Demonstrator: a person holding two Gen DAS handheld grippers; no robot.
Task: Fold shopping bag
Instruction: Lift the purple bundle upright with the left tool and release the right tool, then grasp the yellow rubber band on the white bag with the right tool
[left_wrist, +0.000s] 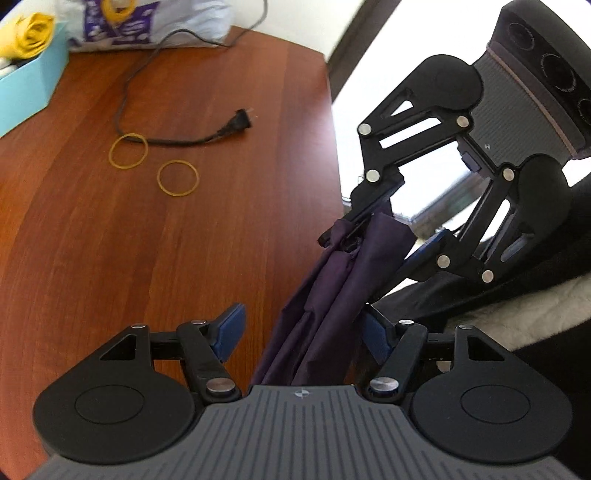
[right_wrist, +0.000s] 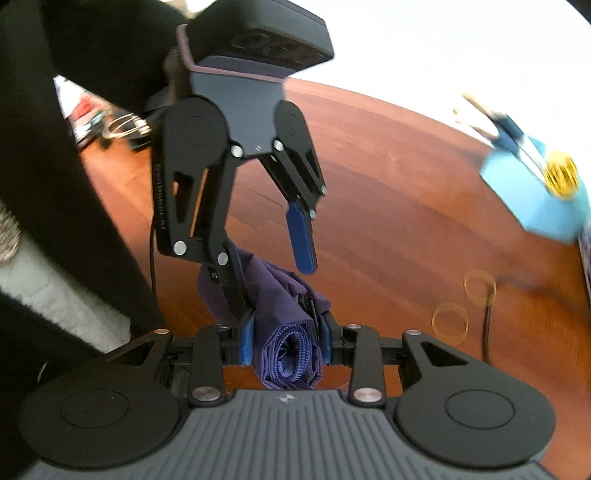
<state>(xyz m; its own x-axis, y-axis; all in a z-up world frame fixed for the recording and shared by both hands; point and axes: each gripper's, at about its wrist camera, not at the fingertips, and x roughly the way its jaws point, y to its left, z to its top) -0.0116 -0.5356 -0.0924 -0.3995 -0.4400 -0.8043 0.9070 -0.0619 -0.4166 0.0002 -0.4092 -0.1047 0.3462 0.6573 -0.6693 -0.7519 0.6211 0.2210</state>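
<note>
Purple bag (right_wrist: 284, 332) bunched into a roll, clamped between pads of right gripper (right_wrist: 286, 341), raised over wooden table (left_wrist: 184, 240). Left gripper (left_wrist: 301, 332) spread wide, pads clear of cloth hanging between them. Two rubber bands (left_wrist: 178, 177) and plug (left_wrist: 236, 123) lying on table beyond.

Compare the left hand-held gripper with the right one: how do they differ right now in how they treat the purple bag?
The right hand-held gripper is clamped on the rolled-up purple bag, blue pads pressing both sides; the left hand-held gripper stands open, the bag's loose cloth passing between its fingers with a clear gap on one side. The right one's jaws sit narrow, the left one's wide. Both are black with blue pads and hang over the wooden table.
</note>
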